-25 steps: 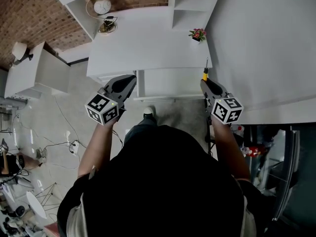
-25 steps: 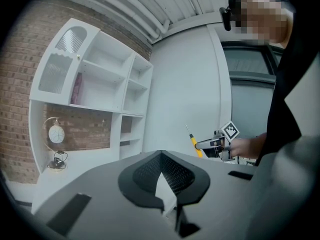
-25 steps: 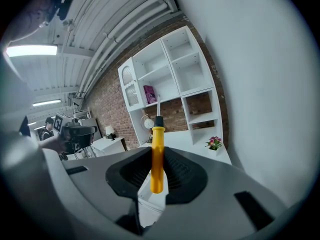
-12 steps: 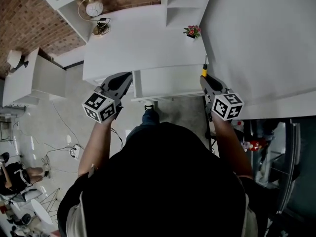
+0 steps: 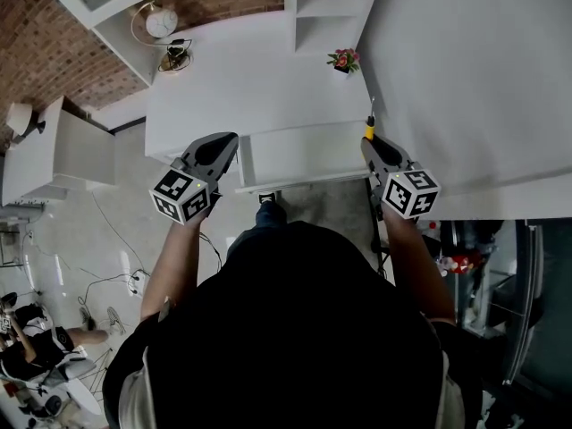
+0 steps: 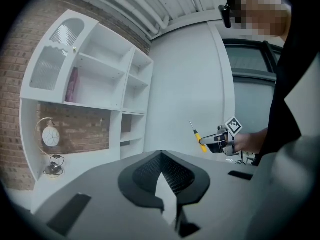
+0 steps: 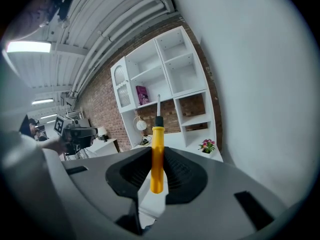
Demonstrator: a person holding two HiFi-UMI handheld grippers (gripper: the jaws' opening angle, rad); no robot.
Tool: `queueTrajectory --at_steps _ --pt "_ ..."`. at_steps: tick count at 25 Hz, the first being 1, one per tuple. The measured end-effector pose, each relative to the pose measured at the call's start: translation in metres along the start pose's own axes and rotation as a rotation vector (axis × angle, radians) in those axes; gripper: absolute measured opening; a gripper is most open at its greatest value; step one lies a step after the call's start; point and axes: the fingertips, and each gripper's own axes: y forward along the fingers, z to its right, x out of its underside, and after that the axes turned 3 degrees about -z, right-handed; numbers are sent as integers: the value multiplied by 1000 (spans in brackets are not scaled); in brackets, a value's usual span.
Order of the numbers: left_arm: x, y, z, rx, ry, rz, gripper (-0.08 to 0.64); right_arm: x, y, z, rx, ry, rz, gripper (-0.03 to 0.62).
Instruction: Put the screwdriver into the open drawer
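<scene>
The right gripper point(image 7: 157, 154) has its jaws closed on the yellow handle of the screwdriver point(image 7: 157, 144), which stands between the pads with its shaft pointing straight out ahead. The left gripper point(image 6: 161, 156) has its jaws closed at the tips, with nothing between them. In the head view the screwdriver hangs at the far right corner of the open drawer point(image 5: 304, 155), just beside the desk point(image 5: 259, 79) edge and near the wall point(image 5: 465, 79), so it is not yet over the middle of the opening. The main risk, as I judge it, is a release from this spot. The tool could land on the desk top or the drawer's side rim, or slip past the right end to the floor point(image 5: 335, 208). The pads seem to grip only part of a smooth round handle, and the long shaft sticks out well beyond them. A knock of the tip against the desk edge could twist the tool in the grip or lever it out. A drop from high up could also bounce it back out. The left gripper hovers near the drawer's left front corner, and a stray nudge there might push the drawer shut.
</scene>
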Motion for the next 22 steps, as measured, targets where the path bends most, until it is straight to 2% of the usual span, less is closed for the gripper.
queueTrajectory --at_steps 22 --pt "-1 68 -80 57 -29 -44 15 -28 85 31 31 34 -30 83"
